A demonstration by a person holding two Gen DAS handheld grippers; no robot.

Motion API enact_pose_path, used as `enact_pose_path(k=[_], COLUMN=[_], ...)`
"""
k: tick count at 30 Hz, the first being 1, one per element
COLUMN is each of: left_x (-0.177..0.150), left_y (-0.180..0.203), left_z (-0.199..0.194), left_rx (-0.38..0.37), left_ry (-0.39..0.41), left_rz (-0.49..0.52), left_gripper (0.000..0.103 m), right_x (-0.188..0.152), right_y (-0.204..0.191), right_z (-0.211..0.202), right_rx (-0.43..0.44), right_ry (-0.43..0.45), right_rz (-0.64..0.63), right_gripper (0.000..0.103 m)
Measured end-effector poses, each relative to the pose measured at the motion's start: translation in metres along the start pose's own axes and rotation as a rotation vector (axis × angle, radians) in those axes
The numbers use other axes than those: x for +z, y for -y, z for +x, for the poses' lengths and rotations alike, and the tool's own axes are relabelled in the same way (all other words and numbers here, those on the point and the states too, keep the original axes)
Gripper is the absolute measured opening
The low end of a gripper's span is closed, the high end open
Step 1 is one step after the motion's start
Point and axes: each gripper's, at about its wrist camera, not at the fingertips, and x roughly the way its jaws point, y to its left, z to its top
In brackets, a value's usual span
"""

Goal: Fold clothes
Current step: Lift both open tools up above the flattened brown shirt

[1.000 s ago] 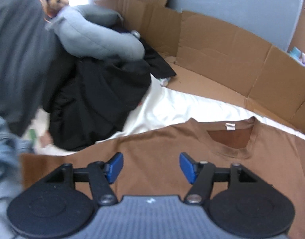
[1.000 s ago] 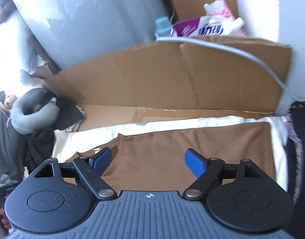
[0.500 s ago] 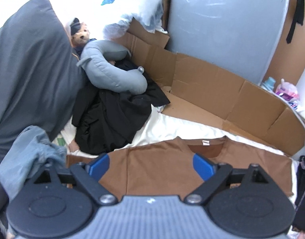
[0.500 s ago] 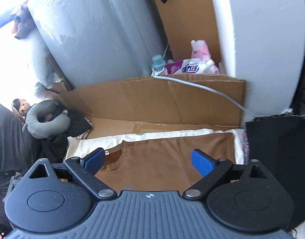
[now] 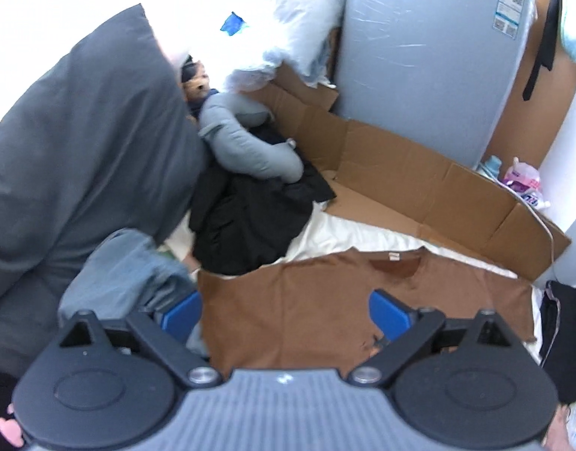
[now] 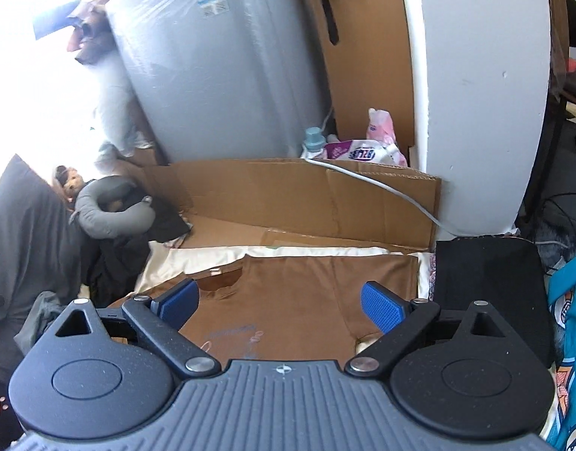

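A brown T-shirt (image 5: 318, 300) is seen on a cream sheet (image 5: 348, 231). Black clothes (image 5: 250, 218) and a grey neck pillow (image 5: 246, 146) are seen beside it.

The left gripper (image 5: 286, 314) and right gripper (image 6: 278, 302) both tilt downward, each with its jaws spread wide and nothing between them, the blue pads at about 9 and 3 o'clock, the left's having just been opening.
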Motion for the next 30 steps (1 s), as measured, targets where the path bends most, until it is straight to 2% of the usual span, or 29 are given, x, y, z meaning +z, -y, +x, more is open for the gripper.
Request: enact_pose_path(k=[7, 14, 18, 21, 30], left_x=[-0.044, -0.081, -0.099, -0.111, -0.12], left_y=[-0.045, -0.066, -0.066, -0.062, -0.045], left_z=[-0.037, -0.049, -0.05, -0.05, -0.041], left_rx=[0.04, 0.027, 0.006, 0.024, -0.004], left_ry=[-0.021, -0.056, -0.082, -0.093, -0.11], left_rz=[0.011, -0.085, -0.132, -0.138, -0.1], left_gripper=[0.097, 0.097, 0.097, 0.096, 0.094], right_x=[-0.018, -0.033, -0.041, -0.045, -0.072], right_y=[-0.017, -0.021, -0.019, -0.018, -0.004], right_z=[-0.03, -0.038, -0.043, -0.049, -0.052], right_rx=[0.022, 0.045, 0.041, 0.047, 0.04], right_ry=[-0.004, -0.04, -0.045, -0.039, -0.073], right_rz=[-0.03, -0.014, -0.003, 0.007, 0.044], right_gripper=[0.097, 0.097, 0.097, 0.097, 0.096])
